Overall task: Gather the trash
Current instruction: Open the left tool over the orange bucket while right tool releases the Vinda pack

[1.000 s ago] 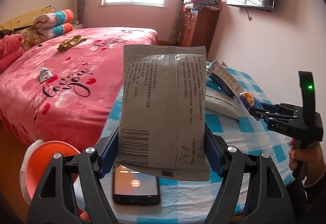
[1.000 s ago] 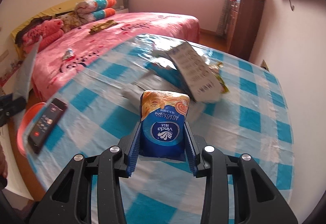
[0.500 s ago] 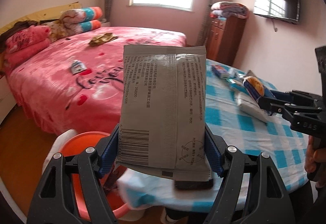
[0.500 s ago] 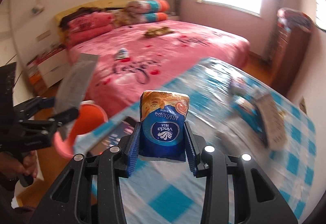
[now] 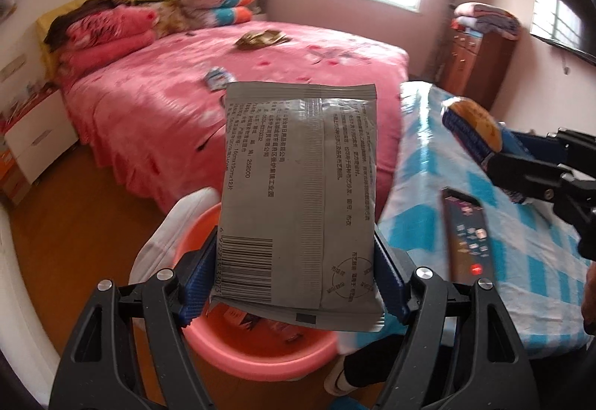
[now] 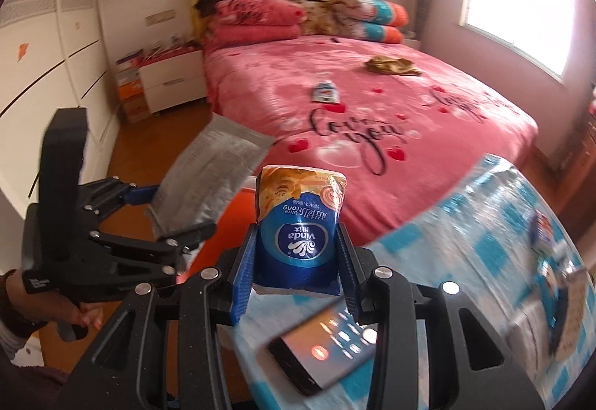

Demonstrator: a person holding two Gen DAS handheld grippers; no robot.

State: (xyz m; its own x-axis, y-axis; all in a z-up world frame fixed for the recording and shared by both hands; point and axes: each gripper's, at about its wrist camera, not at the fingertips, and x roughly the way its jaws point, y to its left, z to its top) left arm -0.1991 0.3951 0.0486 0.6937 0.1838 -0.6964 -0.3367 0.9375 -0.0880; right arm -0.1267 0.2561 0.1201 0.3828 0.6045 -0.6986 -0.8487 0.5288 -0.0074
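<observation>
My left gripper point(image 5: 298, 283) clamps a flat grey packet point(image 5: 301, 194) by its lower edges, holding it upright above the pink basin point(image 5: 260, 350) on the floor beside the bed point(image 5: 283, 74); my right gripper point(image 6: 298, 272) is closed narrow on a blue Vinda tissue pack point(image 6: 300, 223), poised over the edge of the blue-checked table point(image 6: 484, 242), with a lit phone point(image 6: 327, 350) lying just beneath it.

Two pieces of trash are in hand and neither is dropped yet; the basin already holds some wrappers, dimly seen under the grey packet; by my reading the collecting is partway through, with both releases into the basin still to come. More remains: a small wrapper point(image 6: 326, 91) and a crumpled golden one point(image 6: 391, 65) lie on the bedspread, and blurred packaging point(image 6: 558, 317) sits at the table's far end.

The left wrist view shows the basin's rim, its white liner and contents, which the right wrist view mostly hides behind the two grippers; the right wrist view alone shows my hand point(image 6: 56, 309) gripping the left tool's handle, the bedside cabinet point(image 6: 171, 85), and the leftover packaging on the table.
</observation>
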